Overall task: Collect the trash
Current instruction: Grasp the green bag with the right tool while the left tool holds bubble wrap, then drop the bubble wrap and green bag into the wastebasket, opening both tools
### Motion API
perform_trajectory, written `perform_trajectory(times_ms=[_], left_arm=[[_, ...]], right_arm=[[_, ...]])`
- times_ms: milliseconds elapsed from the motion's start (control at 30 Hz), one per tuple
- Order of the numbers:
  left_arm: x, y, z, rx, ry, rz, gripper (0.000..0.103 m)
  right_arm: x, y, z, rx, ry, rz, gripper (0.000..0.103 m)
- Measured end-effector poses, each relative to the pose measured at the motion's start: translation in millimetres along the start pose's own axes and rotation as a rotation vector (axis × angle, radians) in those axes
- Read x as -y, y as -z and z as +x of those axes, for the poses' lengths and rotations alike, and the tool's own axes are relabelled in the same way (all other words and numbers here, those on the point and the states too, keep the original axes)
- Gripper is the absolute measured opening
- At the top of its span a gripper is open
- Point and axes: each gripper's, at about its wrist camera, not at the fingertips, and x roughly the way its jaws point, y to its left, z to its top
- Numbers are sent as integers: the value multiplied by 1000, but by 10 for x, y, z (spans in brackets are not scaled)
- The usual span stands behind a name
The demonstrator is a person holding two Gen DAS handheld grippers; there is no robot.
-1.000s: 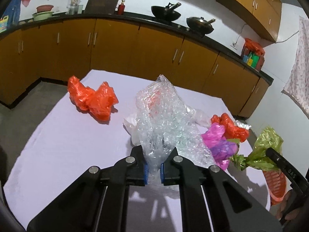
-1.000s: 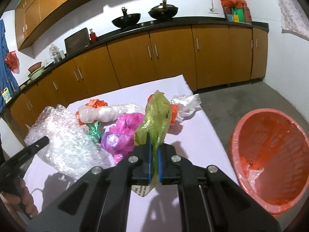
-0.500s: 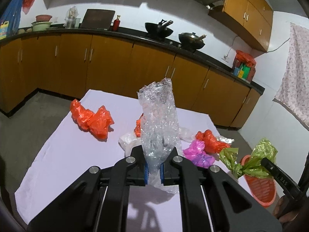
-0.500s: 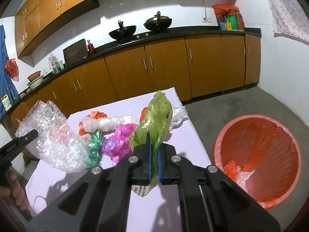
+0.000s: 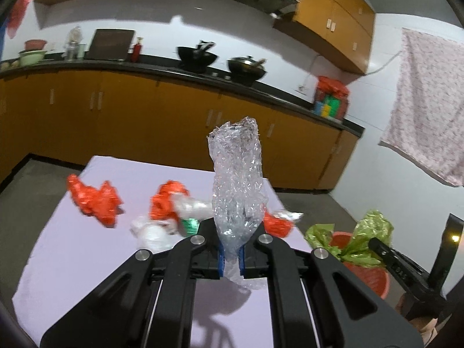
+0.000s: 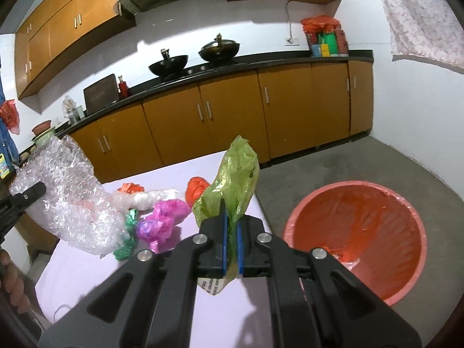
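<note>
My left gripper (image 5: 231, 256) is shut on a clear bubble-wrap sheet (image 5: 236, 185) and holds it up above the table; the sheet also shows in the right wrist view (image 6: 69, 194). My right gripper (image 6: 231, 249) is shut on a green plastic bag (image 6: 235, 179), held above the table's right edge; the bag also shows in the left wrist view (image 5: 358, 239). A red bin (image 6: 356, 237) stands on the floor right of the table, with some trash inside. On the white table (image 6: 179, 171) lie orange bags (image 5: 92, 198), a white bag (image 6: 145, 198), a pink and purple bag (image 6: 162, 220) and a green scrap (image 6: 127, 237).
Wooden kitchen cabinets (image 6: 232, 116) with a black counter run behind the table. Two woks (image 6: 191, 58) sit on the hob. A floral cloth (image 5: 426, 101) hangs on the right wall. Grey floor (image 6: 348, 162) lies between table, bin and cabinets.
Both grippers have risen with their loads. The bubble wrap has lifted off the table and hangs narrower. The green bag has moved closer to the red bin.
</note>
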Motion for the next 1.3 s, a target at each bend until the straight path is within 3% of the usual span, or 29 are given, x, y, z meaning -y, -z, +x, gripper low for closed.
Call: perform_trajectory(times_ms=[633,1300], left_arm=[[1262,258,581,-92,242,119,7],[1909,540,1167,-182,319,190,7]], right_arm=[[943,46,-399,60,214,56,7],[1613,183,-338,56,302,138,7]])
